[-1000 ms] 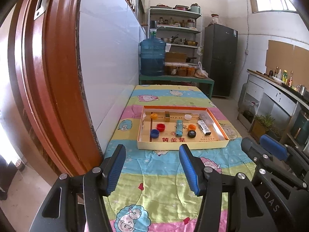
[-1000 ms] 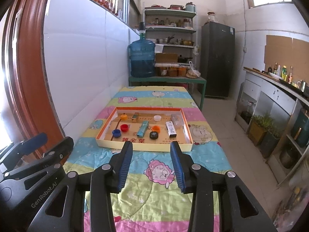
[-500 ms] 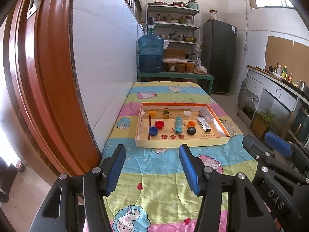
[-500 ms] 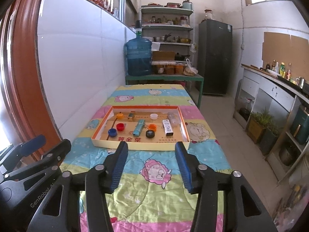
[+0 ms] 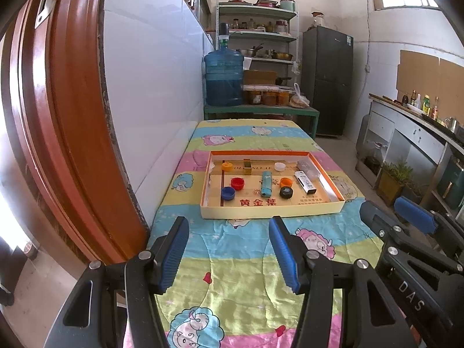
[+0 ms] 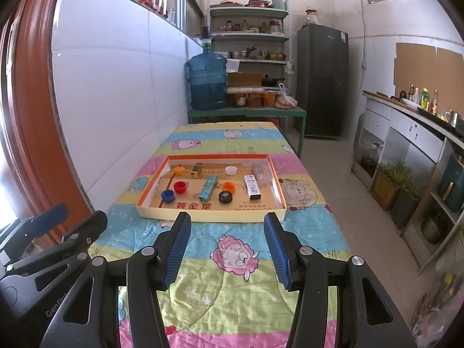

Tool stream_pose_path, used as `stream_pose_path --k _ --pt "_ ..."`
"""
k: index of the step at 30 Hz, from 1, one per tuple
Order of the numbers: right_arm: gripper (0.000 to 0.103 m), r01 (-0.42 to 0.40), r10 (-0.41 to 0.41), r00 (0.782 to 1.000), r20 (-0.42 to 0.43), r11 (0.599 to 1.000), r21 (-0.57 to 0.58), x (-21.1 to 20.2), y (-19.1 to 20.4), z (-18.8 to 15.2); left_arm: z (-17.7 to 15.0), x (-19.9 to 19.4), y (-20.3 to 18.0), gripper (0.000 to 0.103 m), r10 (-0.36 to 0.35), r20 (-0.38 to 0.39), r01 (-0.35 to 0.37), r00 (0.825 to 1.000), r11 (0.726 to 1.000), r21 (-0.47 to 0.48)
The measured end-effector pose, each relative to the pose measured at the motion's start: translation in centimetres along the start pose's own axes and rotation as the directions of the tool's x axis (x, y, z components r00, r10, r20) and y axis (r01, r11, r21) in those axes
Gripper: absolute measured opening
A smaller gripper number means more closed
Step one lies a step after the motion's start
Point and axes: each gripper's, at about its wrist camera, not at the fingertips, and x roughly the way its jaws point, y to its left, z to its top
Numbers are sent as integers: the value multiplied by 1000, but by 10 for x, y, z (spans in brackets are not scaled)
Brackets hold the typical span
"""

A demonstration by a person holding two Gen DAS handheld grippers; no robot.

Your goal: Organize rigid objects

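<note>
1. Two grippers, left gripper point(image 5: 229, 249) and right gripper point(image 6: 227, 249), hover with jaws wide and empty; the right jaws have just been opening.
2. Small caps and boxes lie in the tray point(image 6: 208, 216) on the surface.
3. Teal box point(image 6: 208, 190) looks light and stiff, possibly slick; grip its long sides.

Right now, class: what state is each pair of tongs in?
Left tongs: open, holding nothing.
Right tongs: open, just widened, nothing between them.

I log one tabletop point(image 6: 313, 232), covered edge to edge by a striped cartoon-sheep quilt point(image 6: 232, 290); on the quilt, one shallow cardboard tray point(image 6: 208, 216), centred, nearer the far edge.
</note>
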Motion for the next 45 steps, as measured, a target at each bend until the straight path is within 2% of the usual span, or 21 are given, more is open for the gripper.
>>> stream_pose_path --k 45 --pt "54 -1 1 1000 -10 1000 1 1 -2 -5 -7 7 -3 57 -15 -26 15 1000 1000 -3"
